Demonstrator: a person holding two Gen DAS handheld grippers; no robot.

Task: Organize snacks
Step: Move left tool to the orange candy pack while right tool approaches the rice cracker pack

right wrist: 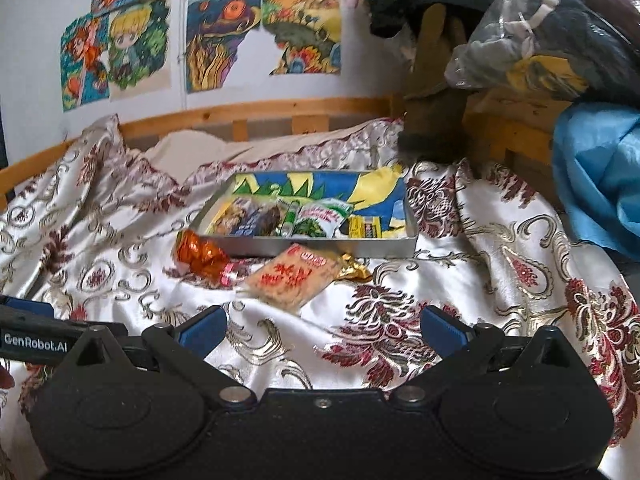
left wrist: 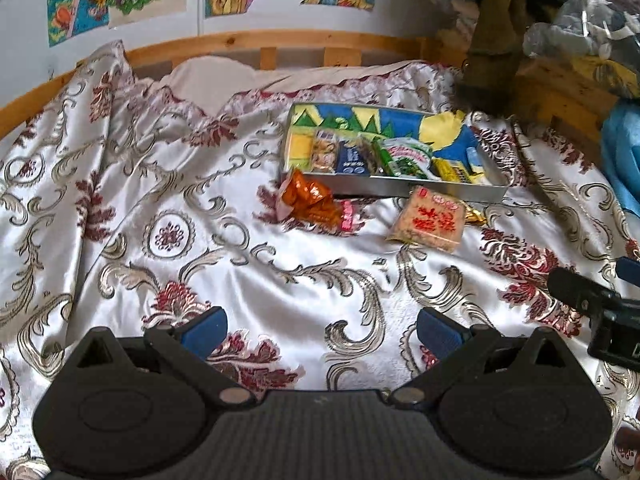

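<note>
A patterned satin bedspread covers the bed, with a wooden rail and colourful posters behind. On it sits a shallow tray with a painted bottom, holding several snack packets in a row (labels too small to read). Just in front of the tray lie an orange packet, a tan packet with red characters, and a small gold wrapper beside the tan one. The left gripper and right gripper both hover over the cloth, fingers spread wide, holding nothing.
</note>
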